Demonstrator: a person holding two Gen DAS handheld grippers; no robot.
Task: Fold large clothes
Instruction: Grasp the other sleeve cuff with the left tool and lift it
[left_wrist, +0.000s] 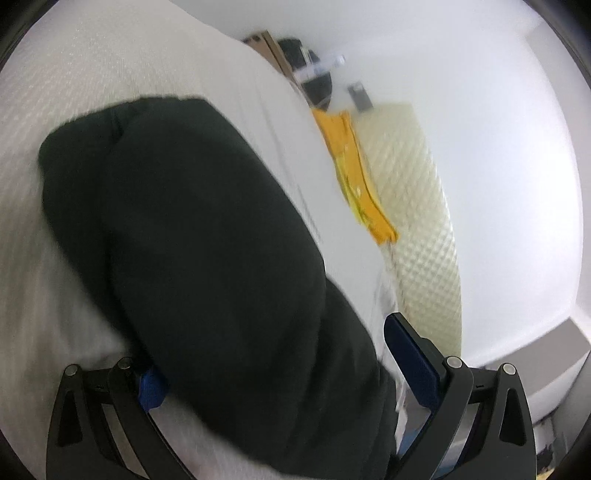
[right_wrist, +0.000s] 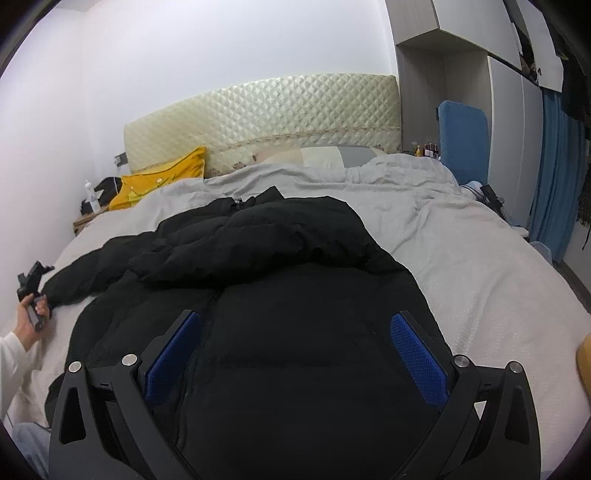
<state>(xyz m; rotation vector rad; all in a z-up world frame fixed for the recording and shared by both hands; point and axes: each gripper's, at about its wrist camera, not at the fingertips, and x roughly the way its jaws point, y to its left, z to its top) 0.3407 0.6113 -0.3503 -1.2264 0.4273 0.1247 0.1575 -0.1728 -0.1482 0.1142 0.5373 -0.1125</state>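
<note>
Black puffer jacket (right_wrist: 258, 266) lies spread on the grey-covered bed (right_wrist: 480, 280) before a quilted headboard (right_wrist: 266, 114). Right gripper (right_wrist: 295, 354) jaws released above it. Left gripper (left_wrist: 273, 369) jaws spread astride the sleeve (left_wrist: 184, 221) near the bed's left edge.

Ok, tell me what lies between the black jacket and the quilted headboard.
In the right wrist view, rumpled grey bedding fills the stretch from the black jacket to the headboard, with pillows against it.
</note>
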